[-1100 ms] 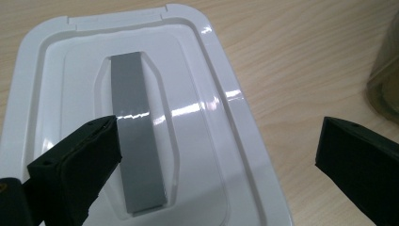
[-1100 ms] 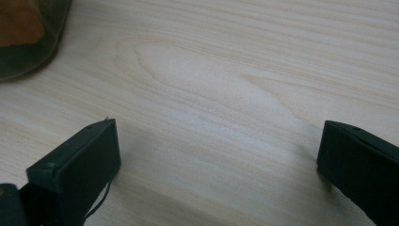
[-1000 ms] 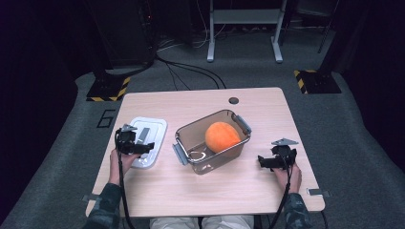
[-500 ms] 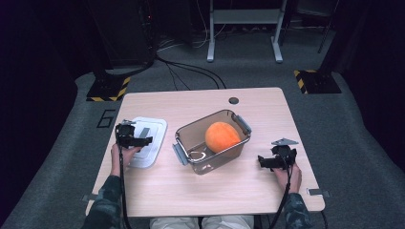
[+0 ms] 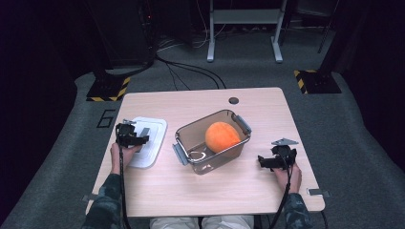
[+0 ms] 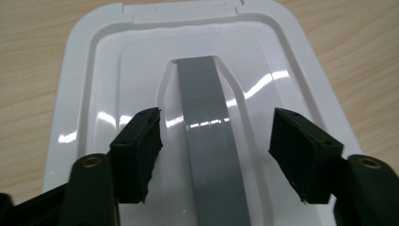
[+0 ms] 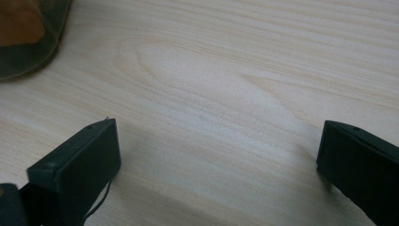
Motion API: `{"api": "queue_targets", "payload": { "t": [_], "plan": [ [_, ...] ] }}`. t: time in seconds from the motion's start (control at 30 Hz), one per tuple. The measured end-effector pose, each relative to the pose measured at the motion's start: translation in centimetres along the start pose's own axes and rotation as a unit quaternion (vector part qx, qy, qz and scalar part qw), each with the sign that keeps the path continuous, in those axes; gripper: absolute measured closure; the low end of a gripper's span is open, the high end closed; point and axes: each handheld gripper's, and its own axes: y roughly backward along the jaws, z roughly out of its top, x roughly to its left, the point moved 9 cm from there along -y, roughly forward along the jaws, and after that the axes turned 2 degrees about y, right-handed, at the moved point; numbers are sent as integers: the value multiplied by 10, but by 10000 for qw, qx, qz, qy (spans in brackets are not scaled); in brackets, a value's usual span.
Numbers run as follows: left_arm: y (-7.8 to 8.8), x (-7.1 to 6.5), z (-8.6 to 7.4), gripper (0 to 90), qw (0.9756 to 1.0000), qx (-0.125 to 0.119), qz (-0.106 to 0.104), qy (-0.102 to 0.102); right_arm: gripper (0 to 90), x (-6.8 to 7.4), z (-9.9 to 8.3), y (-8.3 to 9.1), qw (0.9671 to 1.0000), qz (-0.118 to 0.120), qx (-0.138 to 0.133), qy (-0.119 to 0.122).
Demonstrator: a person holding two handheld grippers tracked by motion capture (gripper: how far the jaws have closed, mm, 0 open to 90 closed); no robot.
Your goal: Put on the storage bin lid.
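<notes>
Between the left gripper [image 6: 214, 153] fingers (spread wide) lies the lid's grey handle [image 6: 211, 136].

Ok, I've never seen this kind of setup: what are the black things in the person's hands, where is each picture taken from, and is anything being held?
A person at a wooden table holds a two-jaw gripper in each hand. The high view looks down from above; the other two pictures come from cameras riding on each gripper. The left gripper is open, its jaws on either side of the grey handle of a white lid. The right gripper is open over bare wood. A clear bin in the middle holds an orange ball. Nothing is held.
</notes>
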Motion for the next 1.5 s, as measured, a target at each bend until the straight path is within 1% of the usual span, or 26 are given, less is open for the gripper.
{"api": "queue_targets", "payload": {
  "t": [0.03, 0.07, 0.1, 0.13, 0.17, 0.2, 0.23, 0.27, 0.3, 0.37, 0.43, 0.53, 0.63, 0.67, 0.7, 0.77, 0.93, 0.97, 1.0, 1.03, 1.07, 1.13, 1.17, 1.27, 1.43, 1.5],
  "plan": [
    [0, 0, 0, 418, 10000, -35, 40, 0, 0, 0, 0, 0, 10000, 0, 0, 0],
    [0, 0, -1, 456, 10000, 15, 61, -43, 0, 0, 0, 0, 10000, -1, -1, 0],
    [-2, -1, -2, 505, 9999, 8, 109, -20, 0, 0, 0, 0, 10000, -1, -2, -1],
    [-1, -2, -3, 539, 9999, -64, 133, -31, 0, 0, 0, 0, 10000, -1, 0, -3],
    [-1, -2, -3, 587, 9999, -64, 133, -31, 0, 0, 0, 0, 10000, -1, 0, -3],
    [-1, -3, -3, 587, 9998, -111, 157, -68, 0, 0, 0, 0, 10000, -2, -3, -2],
    [0, -2, -4, 638, 9997, -92, 217, -54, 0, 0, 0, 0, 10000, -3, -2, -2],
    [0, -2, -4, 641, 9997, -92, 217, -54, 0, 0, 0, 0, 10000, -3, -2, -2],
    [0, -2, -3, 644, 9997, -153, 196, 11, 0, 0, 0, 0, 10000, -3, -2, -2],
    [1, -1, -3, 664, 9997, -127, 213, -4, 0, 0, 0, 0, 10000, -5, -4, -6],
    [1, -1, -3, 666, 9996, -109, 245, -96, 0, 0, 0, 0, 10000, -5, -4, -5],
    [3, -1, -3, 666, 9997, -64, 201, -154, 0, 0, 0, 0, 10000, -7, -7, -9],
    [8, -2, -1, 666, 9998, -120, 103, -120, 0, 0, 0, 0, 10000, -6, -9, -8],
    [8, -2, -1, 666, 9998, -120, 103, -120, 0, 0, 0, 0, 10000, -6, -9, -8],
    [12, -3, 1, 666, 9997, -171, 69, -160, 0, 0, 0, 0, 10000, -6, -8, -9],
    [13, -3, 2, 666, 9997, -182, 47, -162, 0, 0, 0, 0, 10000, -6, -8, -8],
    [26, -5, 7, 666, 9995, -171, -50, -277, 0, 0, 0, 0, 10000, -9, -9, -5],
    [31, -6, 9, 666, 9992, -189, -74, -339, 0, 0, 0, 0, 10000, -9, -9, -6],
    [31, -6, 9, 665, 9992, -189, -74, -339, 0, 0, 0, 0, 10000, -9, -9, -6],
    [36, -8, 11, 666, 9990, -204, -150, -365, 0, 0, 0, 0, 10000, -7, -9, -9],
    [36, -8, 11, 666, 9990, -204, -150, -365, 0, 0, 0, 0, 10000, -7, -9, -9],
    [42, -10, 15, 666, 9985, -255, -166, -448, 0, 0, 0, 0, 10000, -9, -11, -6],
    [44, -11, 15, 666, 9984, -205, -180, -494, 0, 0, 0, 0, 10000, -6, -8, -12],
    [46, -12, 17, 666, 9983, -209, -223, -502, 0, 0, 0, 0, 10000, -7, -10, -10],
    [55, -14, 22, 666, 9979, -221, -302, -520, 0, 0, 0, 0, 10000, -7, -11, -9],
    [61, -15, 27, 666, 9975, -290, -361, -534, 0, 0, 0, 0, 10000, -7, -9, -12]
  ]
}}
